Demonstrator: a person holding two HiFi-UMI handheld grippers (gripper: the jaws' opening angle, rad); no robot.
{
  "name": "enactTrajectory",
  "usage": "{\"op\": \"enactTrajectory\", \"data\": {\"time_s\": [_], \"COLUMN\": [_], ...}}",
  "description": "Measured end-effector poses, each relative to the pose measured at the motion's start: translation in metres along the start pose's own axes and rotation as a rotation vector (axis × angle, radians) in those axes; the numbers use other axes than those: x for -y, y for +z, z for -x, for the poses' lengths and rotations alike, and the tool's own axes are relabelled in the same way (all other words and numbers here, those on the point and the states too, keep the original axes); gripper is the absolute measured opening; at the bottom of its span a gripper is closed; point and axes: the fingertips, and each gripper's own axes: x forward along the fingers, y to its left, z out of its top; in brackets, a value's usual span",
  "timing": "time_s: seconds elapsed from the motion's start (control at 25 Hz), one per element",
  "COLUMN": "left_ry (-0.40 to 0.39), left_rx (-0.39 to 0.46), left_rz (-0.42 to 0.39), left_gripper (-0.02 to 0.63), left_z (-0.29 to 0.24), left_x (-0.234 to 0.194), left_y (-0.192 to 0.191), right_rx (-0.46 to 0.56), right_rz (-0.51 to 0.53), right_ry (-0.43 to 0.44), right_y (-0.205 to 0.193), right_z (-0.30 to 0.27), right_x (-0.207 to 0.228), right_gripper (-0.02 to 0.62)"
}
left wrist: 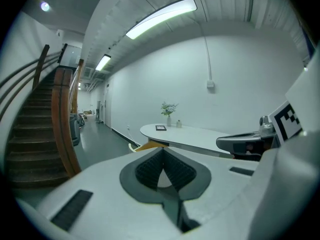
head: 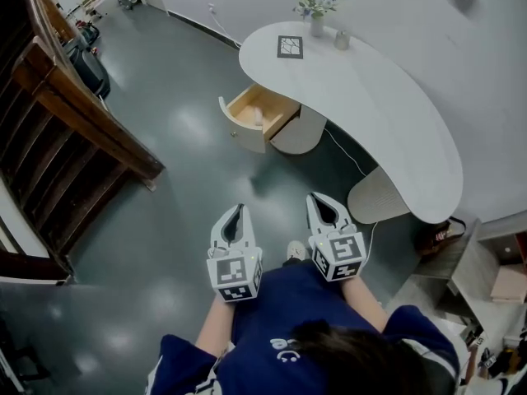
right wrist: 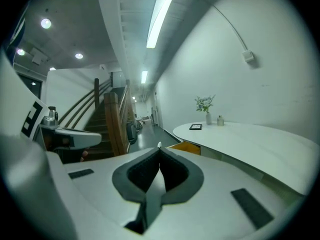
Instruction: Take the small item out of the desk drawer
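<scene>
A white curved desk (head: 387, 113) stands ahead, and its wooden drawer (head: 244, 105) is pulled open toward the floor. A small pale item (head: 258, 116) lies inside the drawer. My left gripper (head: 239, 208) and right gripper (head: 316, 197) are side by side close to my body, well short of the drawer. Both are shut and hold nothing. In the left gripper view the closed tips (left wrist: 163, 149) point at the drawer's orange edge (left wrist: 150, 145) under the desk (left wrist: 200, 134). In the right gripper view the drawer (right wrist: 187, 146) shows just past the closed tips (right wrist: 159, 147).
A wooden staircase (head: 74, 130) runs along the left. On the desk stand a vase of flowers (head: 317, 11), a small jar (head: 342, 39) and a framed picture (head: 290, 47). A cable (head: 346, 151) trails under the desk. Shelving (head: 494, 278) stands at the right.
</scene>
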Motion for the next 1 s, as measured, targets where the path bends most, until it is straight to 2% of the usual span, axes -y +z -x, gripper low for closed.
{"op": "enactTrajectory", "data": {"time_s": [0.24,0.36,0.56,1.0], "left_ry": [0.05,0.069,0.136,0.1], "left_rx": [0.0,-0.012,-0.039,-0.055], "left_rz": [0.004,0.033,0.029,0.032], "left_gripper": [0.002,0.002,0.002,0.002], "left_z": [-0.045,-0.067,-0.094,-0.143], "left_x": [0.014,0.021,0.023,0.025], "left_y": [0.014,0.016,0.016,0.023], "right_rx": [0.004,-0.016,-0.045,-0.102], "right_rz": [-0.002,0.0,-0.022,-0.043], "right_ry": [0.058,0.077,0.082,0.104], "right_y": [0.016,0.017,0.017,0.011], "right_z": [-0.034,-0.048,-0.066,-0.099], "right_x": [0.041,0.062,0.096,0.114], "right_gripper": [0.008,0.008,0.008,0.008]}}
